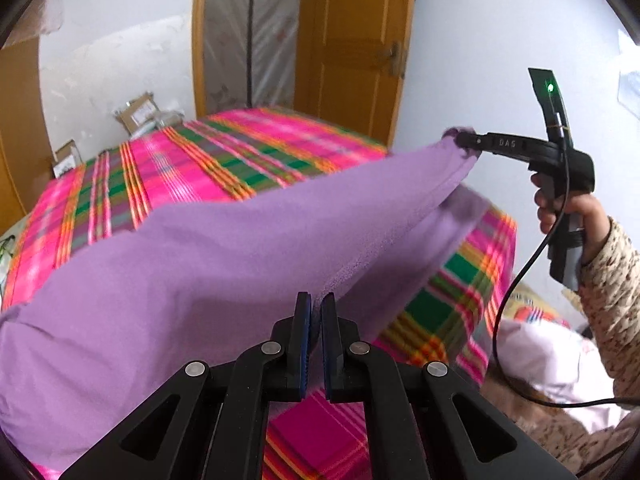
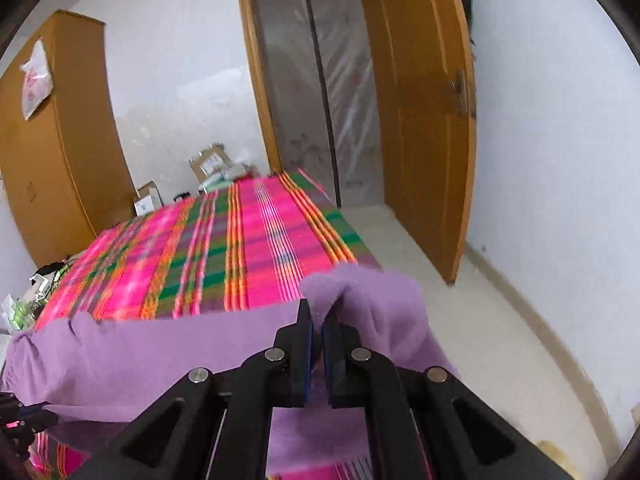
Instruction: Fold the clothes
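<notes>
A lilac fleece garment (image 1: pixel 208 248) hangs stretched in the air over the bed, lifted off the pink and green plaid blanket (image 1: pixel 192 168). My left gripper (image 1: pixel 316 300) is shut on its near edge, cloth pinched between the blue pads. My right gripper (image 1: pixel 460 140) shows at the right in the left wrist view, held by a hand in a speckled sleeve, shut on the far corner. In the right wrist view the right gripper (image 2: pixel 318 308) pinches a bunched fold of the garment (image 2: pixel 152 352), which drapes to the left toward the left gripper's dark tip at the lower left edge.
The plaid blanket (image 2: pixel 240 248) covers the bed. Beyond it stand cardboard boxes (image 2: pixel 208 164), a wooden wardrobe (image 2: pixel 52 152) with a plastic bag, and an open wooden door (image 2: pixel 432 120). Pale floor (image 2: pixel 500 320) runs along the bed's right side. A black cable (image 1: pixel 516 280) hangs from the right gripper.
</notes>
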